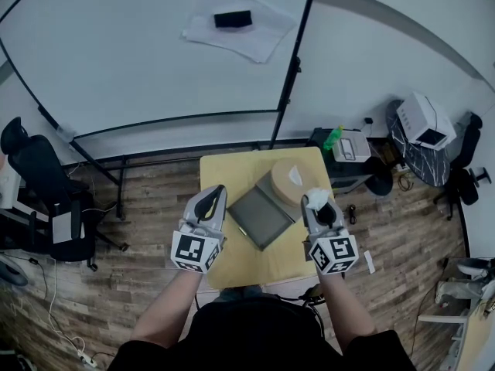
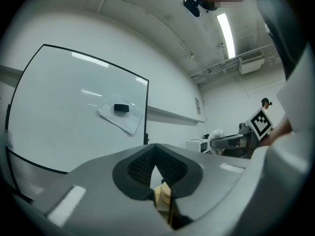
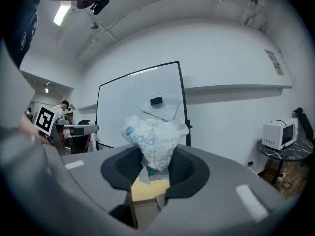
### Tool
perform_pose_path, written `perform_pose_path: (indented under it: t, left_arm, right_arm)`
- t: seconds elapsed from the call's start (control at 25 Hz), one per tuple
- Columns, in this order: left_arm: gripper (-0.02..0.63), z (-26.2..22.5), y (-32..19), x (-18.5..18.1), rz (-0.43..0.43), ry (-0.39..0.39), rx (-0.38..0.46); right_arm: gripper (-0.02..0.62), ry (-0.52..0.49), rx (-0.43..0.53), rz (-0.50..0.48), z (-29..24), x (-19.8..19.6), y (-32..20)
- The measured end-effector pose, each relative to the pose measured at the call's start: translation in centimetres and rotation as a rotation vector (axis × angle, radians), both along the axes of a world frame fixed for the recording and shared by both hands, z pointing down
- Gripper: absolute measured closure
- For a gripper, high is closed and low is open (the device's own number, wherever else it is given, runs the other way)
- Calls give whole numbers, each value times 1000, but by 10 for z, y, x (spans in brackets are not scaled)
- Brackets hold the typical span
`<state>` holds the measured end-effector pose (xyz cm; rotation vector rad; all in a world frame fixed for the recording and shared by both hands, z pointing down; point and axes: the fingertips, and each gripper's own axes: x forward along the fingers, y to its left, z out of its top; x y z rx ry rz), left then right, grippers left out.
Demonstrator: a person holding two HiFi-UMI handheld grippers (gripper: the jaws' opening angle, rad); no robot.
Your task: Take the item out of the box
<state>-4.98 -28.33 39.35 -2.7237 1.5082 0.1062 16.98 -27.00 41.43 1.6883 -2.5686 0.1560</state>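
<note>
My right gripper (image 1: 319, 205) is held over the right side of the small wooden table (image 1: 232, 257). It is shut on a crumpled white plastic packet (image 1: 315, 199) with blue print. In the right gripper view the packet (image 3: 153, 139) sticks up between the pads of the right gripper (image 3: 155, 156). A round tan box (image 1: 292, 181) with a white scrap on it stands just beyond, next to a flat grey square box (image 1: 261, 216). My left gripper (image 1: 216, 194) hovers over the table's left side, and in its own view the left gripper (image 2: 155, 151) has its tips together with nothing held.
A large whiteboard (image 1: 139, 45) on a black frame stands behind the table, with a black eraser (image 1: 233, 19) on a sheet of paper. A black office chair (image 1: 42, 184) is at the left. At the right are a cart with a green bottle (image 1: 332, 137) and a white appliance (image 1: 424, 120).
</note>
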Motion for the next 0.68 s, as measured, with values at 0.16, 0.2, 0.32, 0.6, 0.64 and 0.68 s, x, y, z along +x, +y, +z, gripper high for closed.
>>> perform_pose_path:
  t: [0.16,0.2,0.32,0.6,0.64,0.68]
  left_arm:
    - [606,4,1,-4,-5,-3,-4]
    - [606,5,1,-6,-8,-4,-6]
    - [606,7,0,-15,-21,-9,-11]
    - [606,6,-1,-29,-34,-18,-2]
    - [606,6,-1,-30,-36,-19,-2]
    - [606,7,-1,-31,-38,-20,-2]
  right_arm:
    - [463,12,5,6,2,3,0]
    - [463,16,7,7,2,4,1]
    - [463,26,7,11,2,11,3]
    - [466,55,2,30,6,27,6]
    - [466,56,4,32,5,29,6]
    - [466,57,5,33,5,31,5]
